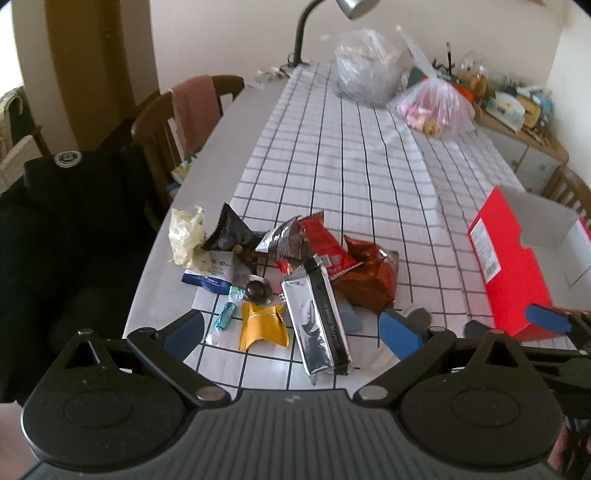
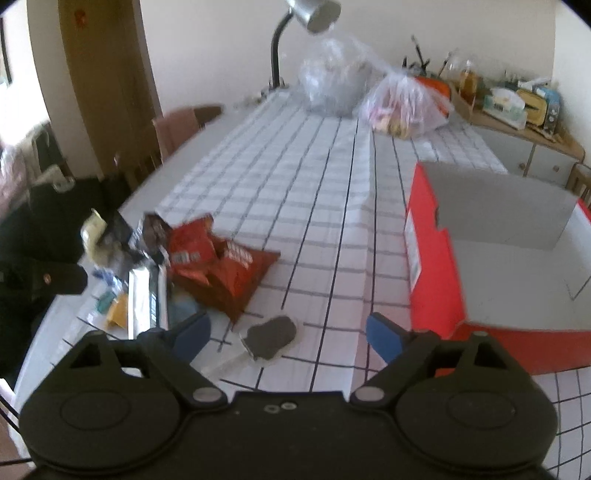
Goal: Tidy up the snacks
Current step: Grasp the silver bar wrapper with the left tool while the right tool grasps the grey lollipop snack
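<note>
A pile of snack packets lies on the checked tablecloth: a cream packet, a red packet, a brown-red bag and a yellow packet. My left gripper hangs open just above the long silver-and-black packet, touching nothing. In the right wrist view my right gripper stands open over a dark grey wrapped snack lying alone on the cloth, its pads apart from it. The open red box stands to its right, white inside. The same red box shows at the right of the left wrist view.
Two tied plastic bags and a desk lamp stand at the table's far end. A wooden chair and a black garment are along the left edge. A cluttered side shelf is at the back right.
</note>
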Available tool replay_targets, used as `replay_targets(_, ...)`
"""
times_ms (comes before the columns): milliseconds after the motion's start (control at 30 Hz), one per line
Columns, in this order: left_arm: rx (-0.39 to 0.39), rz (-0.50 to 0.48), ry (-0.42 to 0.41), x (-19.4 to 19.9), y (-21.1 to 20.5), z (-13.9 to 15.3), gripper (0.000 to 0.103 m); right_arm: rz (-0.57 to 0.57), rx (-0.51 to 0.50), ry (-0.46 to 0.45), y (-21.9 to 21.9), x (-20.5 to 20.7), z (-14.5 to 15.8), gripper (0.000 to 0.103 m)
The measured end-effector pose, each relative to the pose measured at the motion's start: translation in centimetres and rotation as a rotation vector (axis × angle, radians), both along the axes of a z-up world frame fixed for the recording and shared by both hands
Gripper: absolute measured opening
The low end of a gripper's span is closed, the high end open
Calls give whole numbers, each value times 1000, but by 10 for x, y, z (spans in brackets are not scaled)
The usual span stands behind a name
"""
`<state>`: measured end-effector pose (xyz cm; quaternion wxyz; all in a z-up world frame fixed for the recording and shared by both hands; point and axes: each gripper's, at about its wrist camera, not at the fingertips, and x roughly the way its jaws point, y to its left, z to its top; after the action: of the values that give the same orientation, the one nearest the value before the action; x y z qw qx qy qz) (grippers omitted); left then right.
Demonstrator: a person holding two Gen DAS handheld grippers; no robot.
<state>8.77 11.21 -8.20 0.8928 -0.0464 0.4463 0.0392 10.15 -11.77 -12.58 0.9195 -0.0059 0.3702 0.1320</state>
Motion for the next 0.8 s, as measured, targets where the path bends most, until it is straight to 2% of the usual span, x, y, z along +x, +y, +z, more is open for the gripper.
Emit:
replay_targets(267, -4, -31, 78, 33, 1, -35, 101, -9, -46, 88, 21, 29, -34, 79)
replay_targets(500, -12, -32, 129, 55, 4, -58, 91, -43, -58, 159, 31, 53, -56, 72)
replay_targets(800, -77, -10, 201, 78, 8, -75, 91, -83, -26, 196, 41, 63, -60, 69)
